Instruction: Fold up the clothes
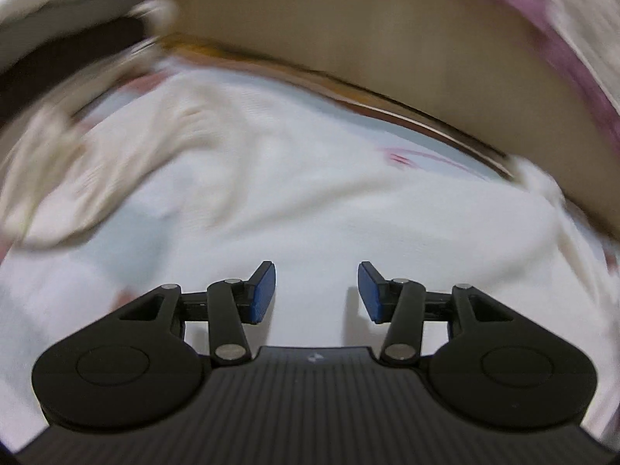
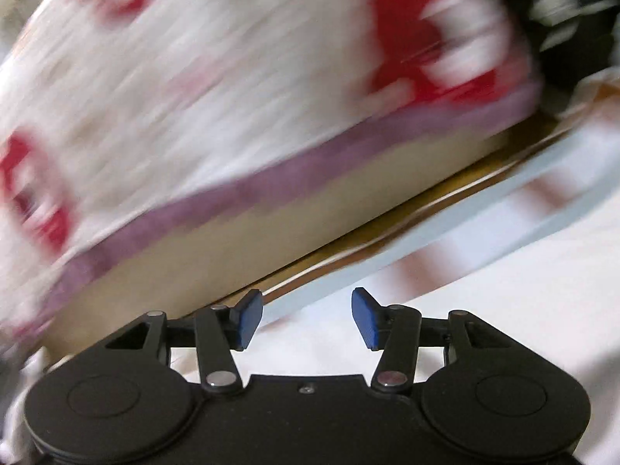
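A white, soft cloth garment (image 1: 302, 201) lies spread across the surface below both claws, and it fills most of the left wrist view. It looks loosely laid, not flat: broad shallow wrinkles run across it, and on the left a part of it is bunched into a thicker, rumpled fold (image 1: 77, 178). Near its far edge a thin red curved mark (image 1: 422, 157) shows on the cloth. Much of the view is smeared by blur, so finer detail of the fabric cannot be told.

The left claw (image 1: 317, 294) hangs just over the white garment with its two blue-padded fingers (image 1: 263, 294) spread apart, and nothing sits between them. Only bare white cloth shows in the gap.

The right claw (image 2: 307, 319) is likewise spread, its blue pads (image 2: 366, 319) well apart and empty. It sits over the edge of the same white garment (image 2: 523, 294), close to a pale blue band with faint reddish patches (image 2: 484, 232) that runs alongside the cloth; whether that band belongs to the garment I cannot tell.

Beyond the garment runs a thin brownish-gold edge (image 2: 387, 228), and behind it a plain tan vertical panel (image 1: 368, 38). Above the panel lies a white fabric with bold red patches and a purple border (image 2: 232, 97), heavily blurred. At the top right of the right wrist view there is a dark jumble (image 2: 562, 19) that is too blurred to name.
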`<state>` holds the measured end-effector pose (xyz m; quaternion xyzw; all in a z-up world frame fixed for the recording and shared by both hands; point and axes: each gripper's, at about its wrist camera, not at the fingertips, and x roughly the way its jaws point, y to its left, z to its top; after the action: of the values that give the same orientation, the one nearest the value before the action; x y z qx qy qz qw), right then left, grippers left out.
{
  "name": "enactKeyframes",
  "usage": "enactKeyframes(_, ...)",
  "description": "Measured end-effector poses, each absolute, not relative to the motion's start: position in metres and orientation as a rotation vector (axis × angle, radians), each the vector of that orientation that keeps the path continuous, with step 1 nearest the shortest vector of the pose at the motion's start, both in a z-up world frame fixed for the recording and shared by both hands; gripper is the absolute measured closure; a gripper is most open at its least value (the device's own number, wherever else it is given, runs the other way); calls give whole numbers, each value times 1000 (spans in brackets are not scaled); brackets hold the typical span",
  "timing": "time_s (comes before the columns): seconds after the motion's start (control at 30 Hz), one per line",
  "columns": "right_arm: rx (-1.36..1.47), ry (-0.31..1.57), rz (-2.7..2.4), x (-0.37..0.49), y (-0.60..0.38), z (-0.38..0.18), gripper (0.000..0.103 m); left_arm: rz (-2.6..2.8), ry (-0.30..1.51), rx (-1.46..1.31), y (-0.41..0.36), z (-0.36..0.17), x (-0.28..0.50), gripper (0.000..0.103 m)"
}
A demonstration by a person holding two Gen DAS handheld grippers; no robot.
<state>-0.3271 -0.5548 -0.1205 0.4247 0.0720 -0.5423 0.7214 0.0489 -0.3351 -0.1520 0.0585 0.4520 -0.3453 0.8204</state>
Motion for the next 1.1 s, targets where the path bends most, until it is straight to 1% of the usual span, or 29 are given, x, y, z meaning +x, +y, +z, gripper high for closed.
enactKeyframes(0.1, 955, 216, -999, -228, -547, -136, 47, -613, 974, 58, -302, -154, 77, 57)
enactKeyframes(0.33, 599, 507, -759, -112, -484, -177, 47, -541, 904, 108, -245, -148, 131, 56)
enactKeyframes(0.4, 574, 586, -723, -101, -476, -198, 47, -517, 873, 136, -235, -147, 146, 54)
enactKeyframes(0.57, 570, 656, -712, -96, -479, -218, 47, -495, 814, 175, -222, -147, 178, 48)
enactKeyframes(0.73, 568, 650, -698, -95, -486, -225, 46, -453, 827, 216, -225, -159, 199, 43)
enactKeyframes(0.83, 555, 647, -691, -98, -485, -229, 46, -425, 831, 273, -228, -169, 208, 35)
enactKeyframes(0.87, 542, 655, -691, -98, -484, -228, 46, -411, 840, 282, -229, -173, 211, 30)
enactKeyframes(0.97, 502, 679, -691, -93, -480, -228, 43, -376, 912, 184, -224, -187, 222, 29)
enactKeyframes(1.0, 491, 682, -691, -92, -478, -229, 42, -397, 902, 188, -224, -186, 221, 38)
enactKeyframes(1.03, 483, 686, -691, -92, -477, -228, 42, -419, 889, 193, -226, -184, 220, 50)
enactKeyframes(1.07, 475, 689, -692, -92, -476, -228, 42, -442, 877, 199, -227, -182, 219, 89)
enactKeyframes(1.1, 488, 685, -690, -93, -478, -227, 42, -451, 847, 262, -233, -175, 212, 97)
